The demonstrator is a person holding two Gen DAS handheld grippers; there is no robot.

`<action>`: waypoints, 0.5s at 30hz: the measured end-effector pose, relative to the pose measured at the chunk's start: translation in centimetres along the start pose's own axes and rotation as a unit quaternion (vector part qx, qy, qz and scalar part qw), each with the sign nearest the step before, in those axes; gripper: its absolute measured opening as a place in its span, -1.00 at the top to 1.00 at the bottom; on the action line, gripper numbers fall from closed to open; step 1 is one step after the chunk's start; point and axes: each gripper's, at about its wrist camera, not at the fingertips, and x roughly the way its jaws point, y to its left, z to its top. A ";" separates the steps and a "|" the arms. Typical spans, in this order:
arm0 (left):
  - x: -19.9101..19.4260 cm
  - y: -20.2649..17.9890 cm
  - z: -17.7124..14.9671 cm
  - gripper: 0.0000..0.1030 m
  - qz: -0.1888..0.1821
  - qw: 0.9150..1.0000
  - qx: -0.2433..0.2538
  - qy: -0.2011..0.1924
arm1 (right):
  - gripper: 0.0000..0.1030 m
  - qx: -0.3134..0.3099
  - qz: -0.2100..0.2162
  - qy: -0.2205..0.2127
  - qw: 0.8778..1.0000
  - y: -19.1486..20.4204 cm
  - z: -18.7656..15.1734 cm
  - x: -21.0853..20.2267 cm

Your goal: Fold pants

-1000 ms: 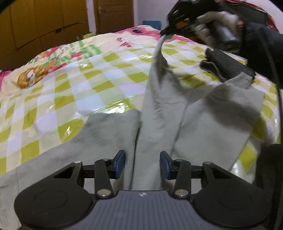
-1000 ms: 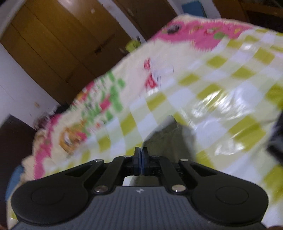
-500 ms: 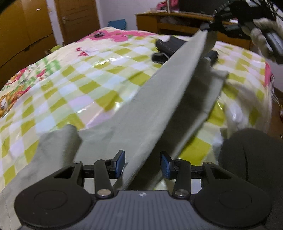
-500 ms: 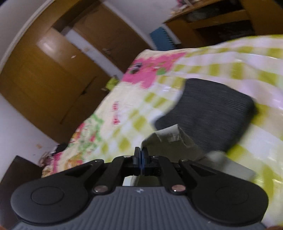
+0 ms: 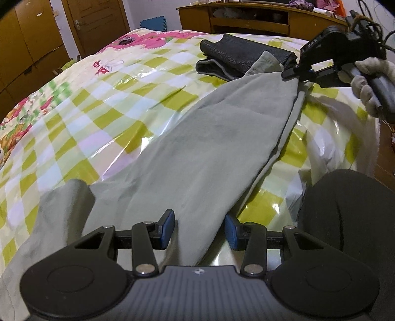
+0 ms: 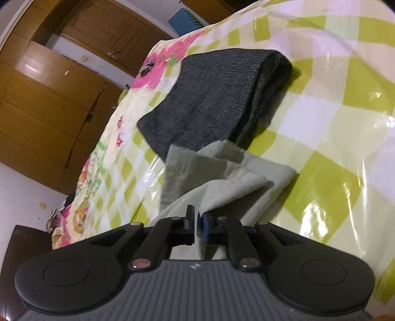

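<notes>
Glossy checked plastic in yellow-green and white covers the bed (image 5: 103,123), with a pink flowered band along its far side; brown wooden wardrobes (image 5: 29,49) and a door stand at the left, a wooden desk (image 5: 246,17) behind the bed. Wide bare sheet lies open to the left of the pants (image 5: 209,148), whose pale grey-green leg runs slantwise from the near edge toward the far right, one long fold edge facing the bed's right side. The left gripper (image 5: 199,229) stands spread, the leg's near end lying between its blue pads without their pressing it. Folded dark clothes (image 6: 217,98) sit just beyond the hem, touching it. At the right, the right gripper (image 6: 197,221), carried by a gloved hand (image 5: 370,81), has just been opening and shows a narrow gap, the hem cloth right at its tips; whether it is caught there is unclear. A dark rounded shape (image 5: 345,222) at the near right is cut off and hard to identify.
</notes>
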 end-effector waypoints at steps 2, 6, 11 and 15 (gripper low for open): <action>0.1 -0.3 0.3 -0.08 -0.002 1.000 0.003 -0.001 | 0.84 0.014 -0.002 -0.004 1.000 -0.1 0.4 0.3; -0.1 -0.8 1.0 -0.08 -0.002 1.000 0.014 -0.002 | 0.91 -0.005 0.048 -0.027 0.998 2.1 1.8 -0.7; -0.6 -1.0 1.7 -0.08 0.003 1.000 0.015 -0.010 | 0.92 -0.049 0.153 -0.107 0.981 6.0 3.0 -5.8; 0.0 -1.5 1.5 -0.08 -0.006 1.000 0.017 -0.003 | 0.92 -0.038 0.095 -0.093 0.990 2.7 1.5 -5.7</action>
